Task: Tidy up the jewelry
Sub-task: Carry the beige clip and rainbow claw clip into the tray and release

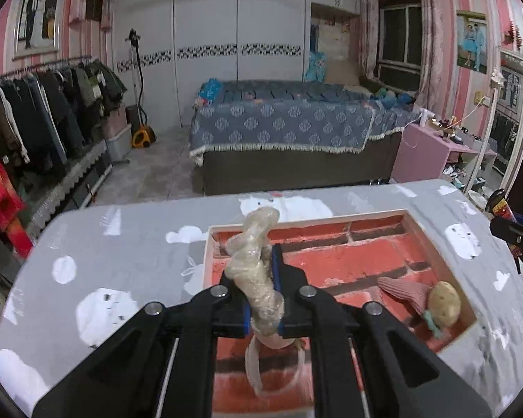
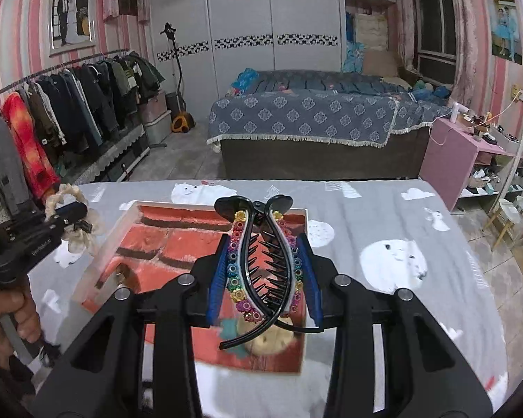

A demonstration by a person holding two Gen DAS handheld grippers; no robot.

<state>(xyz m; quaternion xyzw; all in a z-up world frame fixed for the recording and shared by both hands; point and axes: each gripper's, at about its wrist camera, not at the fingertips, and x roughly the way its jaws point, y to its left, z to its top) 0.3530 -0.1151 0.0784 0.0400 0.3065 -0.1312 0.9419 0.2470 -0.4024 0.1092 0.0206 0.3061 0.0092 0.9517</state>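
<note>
Transport step: scrunchie (image 1: 256,271) is clamped by left gripper (image 1: 261,289), hair clip (image 2: 261,261) by right gripper (image 2: 263,275); lowering into tray (image 2: 104,240) is judged next.

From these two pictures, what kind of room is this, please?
Most likely a home bedroom: a bed with a blue patterned cover, a rail of hanging clothes along the striped wall, and a white wardrobe at the back.
</note>
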